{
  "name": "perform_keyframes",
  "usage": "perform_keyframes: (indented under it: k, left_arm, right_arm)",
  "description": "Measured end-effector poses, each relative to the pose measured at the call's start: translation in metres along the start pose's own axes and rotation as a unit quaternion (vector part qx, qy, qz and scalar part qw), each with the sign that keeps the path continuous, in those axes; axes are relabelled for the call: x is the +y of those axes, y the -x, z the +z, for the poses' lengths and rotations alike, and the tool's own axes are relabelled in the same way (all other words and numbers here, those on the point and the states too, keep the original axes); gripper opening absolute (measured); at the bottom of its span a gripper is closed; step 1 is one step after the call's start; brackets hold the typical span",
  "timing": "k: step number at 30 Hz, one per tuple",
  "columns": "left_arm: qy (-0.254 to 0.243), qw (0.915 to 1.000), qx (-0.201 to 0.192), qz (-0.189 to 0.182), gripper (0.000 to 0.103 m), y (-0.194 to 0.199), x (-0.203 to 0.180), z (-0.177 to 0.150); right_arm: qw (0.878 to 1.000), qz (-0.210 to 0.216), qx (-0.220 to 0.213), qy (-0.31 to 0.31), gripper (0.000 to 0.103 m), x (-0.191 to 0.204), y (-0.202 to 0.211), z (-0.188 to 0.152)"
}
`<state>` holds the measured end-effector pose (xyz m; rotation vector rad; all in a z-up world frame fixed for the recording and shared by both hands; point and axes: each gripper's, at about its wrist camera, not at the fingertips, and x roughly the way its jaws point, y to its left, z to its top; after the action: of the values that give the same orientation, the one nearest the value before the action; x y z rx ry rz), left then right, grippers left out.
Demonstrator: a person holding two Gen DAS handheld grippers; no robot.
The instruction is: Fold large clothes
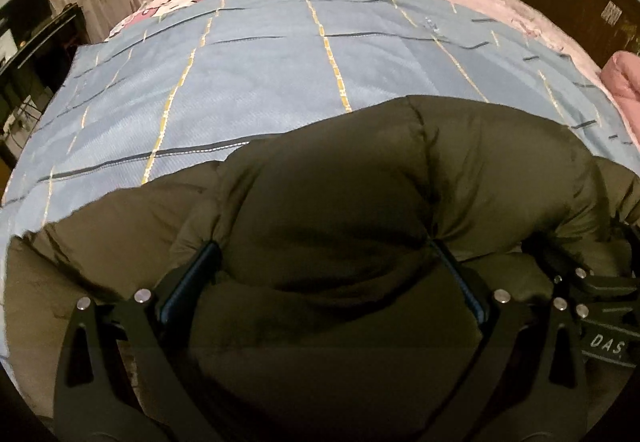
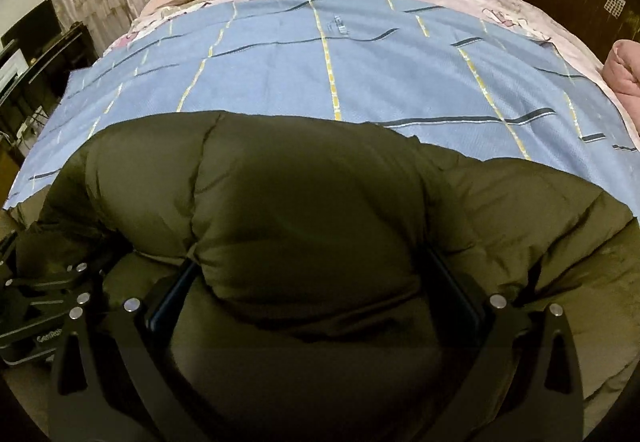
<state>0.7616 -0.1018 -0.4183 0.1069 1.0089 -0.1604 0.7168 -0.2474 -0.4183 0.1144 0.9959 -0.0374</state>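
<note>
Your left tool (image 1: pixel 324 242) and right tool (image 2: pixel 312 262) each pinch a thick bulge of the olive puffer jacket (image 1: pixel 340 177), bunched at the near edge of the blue bedspread (image 1: pixel 256 73); lift both evenly so the padding folds flat

Dim warm light, fisheye edges, shadowed foreground
</note>
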Motion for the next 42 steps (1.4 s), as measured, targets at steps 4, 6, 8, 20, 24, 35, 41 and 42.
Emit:
perform_keyframes:
  k: [4, 6, 8, 20, 24, 35, 41, 42]
  left_arm:
    - [0.02, 0.9991, -0.01, -0.035, 0.096, 0.04, 0.011, -0.001]
    - [0.025, 0.9977, -0.027, -0.057, 0.096, 0.068, 0.014, -0.01]
    - [0.012, 0.9969, -0.017, -0.075, 0.096, 0.08, 0.01, -0.023]
    - [-0.016, 0.9996, 0.016, -0.017, 0.098, 0.03, 0.006, -0.057]
    - [-0.012, 0.9998, 0.014, -0.005, 0.099, 0.021, 0.006, -0.06]
    - [0.001, 0.9977, -0.026, -0.063, 0.099, 0.099, 0.012, -0.084]
    - [0.004, 0.9986, -0.019, -0.05, 0.099, 0.103, 0.01, -0.122]
    - [0.002, 0.9987, -0.021, -0.047, 0.099, 0.1, 0.01, -0.126]
  right_arm:
    - [0.997, 0.05, -0.032, -0.046, 0.102, -0.004, 0.053, 0.0]
    - [0.995, 0.078, -0.057, -0.041, 0.102, 0.0, 0.086, -0.008]
    - [0.995, 0.082, -0.056, -0.03, 0.102, 0.004, 0.096, -0.019]
    - [0.999, 0.05, 0.007, 0.003, 0.102, 0.013, 0.036, -0.06]
    - [0.999, 0.038, 0.007, 0.005, 0.102, 0.013, 0.028, -0.066]
    - [0.997, 0.072, -0.027, 0.019, 0.102, 0.02, 0.105, -0.092]
    - [0.997, 0.073, -0.006, 0.021, 0.102, 0.018, 0.093, -0.117]
    - [0.997, 0.071, 0.0, 0.024, 0.102, 0.019, 0.088, -0.118]
